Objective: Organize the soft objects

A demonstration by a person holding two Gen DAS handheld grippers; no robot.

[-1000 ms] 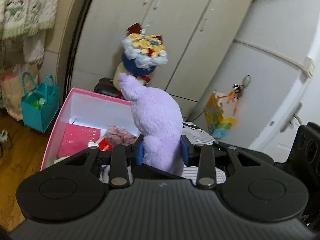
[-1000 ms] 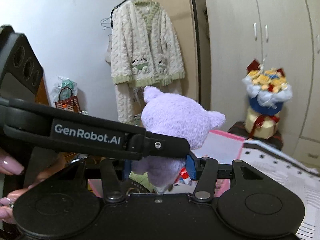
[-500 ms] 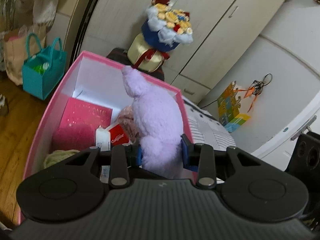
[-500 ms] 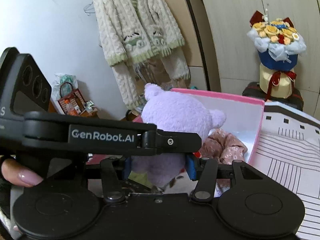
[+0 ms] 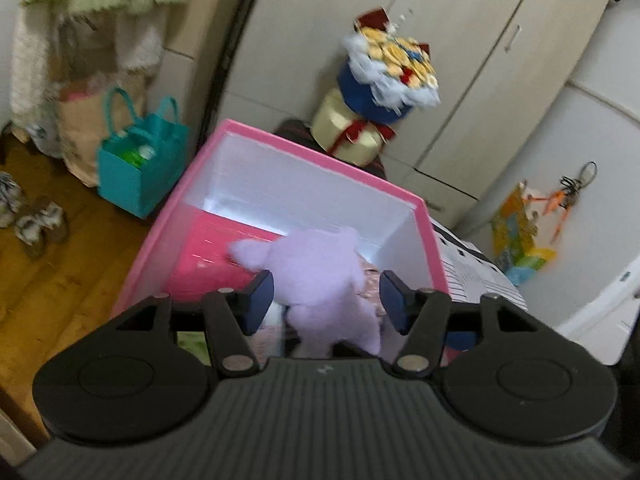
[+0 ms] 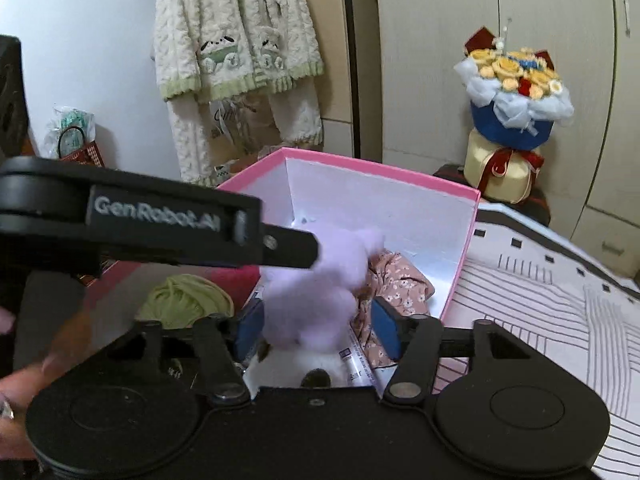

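A purple plush toy [image 5: 320, 280] lies blurred inside the pink box [image 5: 320, 160], between the spread blue pads of my left gripper [image 5: 326, 300], which is open. In the right wrist view the plush [image 6: 320, 292] sits between the pads of my right gripper [image 6: 316, 326], also open and clear of it. The box [image 6: 380, 172] also holds a floral pink cloth [image 6: 396, 280], a green yarn ball [image 6: 184, 304] and a pink item [image 5: 216, 256]. The left gripper's body crosses the right wrist view at the left.
A flower bouquet on a gold box [image 5: 384, 92] stands behind the pink box. A teal bag [image 5: 140, 168] and shoes [image 5: 36, 220] are on the wooden floor at left. A striped bed cover [image 6: 540, 300] lies right of the box. Wardrobe doors [image 6: 440, 40] are behind.
Both grippers have opened and let go of the purple plush, which has dropped into the pink box. Both views now look further down into the box.
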